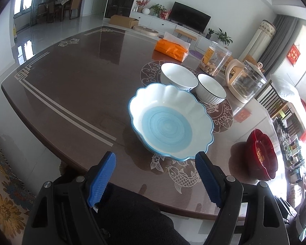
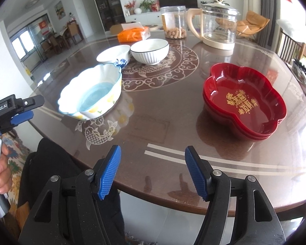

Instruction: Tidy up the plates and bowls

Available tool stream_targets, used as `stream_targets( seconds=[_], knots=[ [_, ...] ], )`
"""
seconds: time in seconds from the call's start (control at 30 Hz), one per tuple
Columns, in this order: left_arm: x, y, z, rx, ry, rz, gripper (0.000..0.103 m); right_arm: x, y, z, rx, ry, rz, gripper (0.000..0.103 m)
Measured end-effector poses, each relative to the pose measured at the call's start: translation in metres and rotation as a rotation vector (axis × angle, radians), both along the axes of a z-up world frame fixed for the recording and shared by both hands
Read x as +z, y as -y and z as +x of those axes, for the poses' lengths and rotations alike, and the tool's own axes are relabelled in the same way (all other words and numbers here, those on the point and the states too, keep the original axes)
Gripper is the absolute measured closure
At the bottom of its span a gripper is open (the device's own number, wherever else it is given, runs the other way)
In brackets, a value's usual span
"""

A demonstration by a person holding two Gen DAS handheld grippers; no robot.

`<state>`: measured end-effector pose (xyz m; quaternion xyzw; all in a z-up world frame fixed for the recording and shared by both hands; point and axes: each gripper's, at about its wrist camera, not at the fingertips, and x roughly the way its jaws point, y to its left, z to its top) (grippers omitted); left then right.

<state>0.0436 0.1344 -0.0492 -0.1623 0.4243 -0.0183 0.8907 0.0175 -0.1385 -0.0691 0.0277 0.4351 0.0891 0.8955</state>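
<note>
Left wrist view: scalloped blue bowl (image 1: 170, 122) sits right at the table (image 1: 71, 85) edge, so a clumsy nudge could tip it off. Left gripper (image 1: 155, 175) hovers just short of it, spread wide, angled down, empty.

Right wrist view: right gripper (image 2: 152, 170) spread too, nothing pinched, pointing down between that bowl and the stacked red plates (image 2: 244, 104); glossy rims could slip.

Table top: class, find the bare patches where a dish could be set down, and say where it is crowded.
Free: the near strip between the scalloped bowl and the red plates, and the far left corner of the table. Crowded: two white bowls, the jar and the kettle cluster at the back.
</note>
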Motion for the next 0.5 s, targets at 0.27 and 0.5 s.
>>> stream_targets(
  seconds=[0.27,0.5],
  knots=[
    [0.006,-0.011,0.001,-0.01,-0.006,0.009,0.023,0.004,-0.001,0.0,0.015,0.001,0.008,0.034],
    [0.014,-0.031,0.021,-0.036,-0.019,0.059,0.023,0.013,-0.001,0.021,0.047,-0.007,-0.01,0.034]
  ],
)
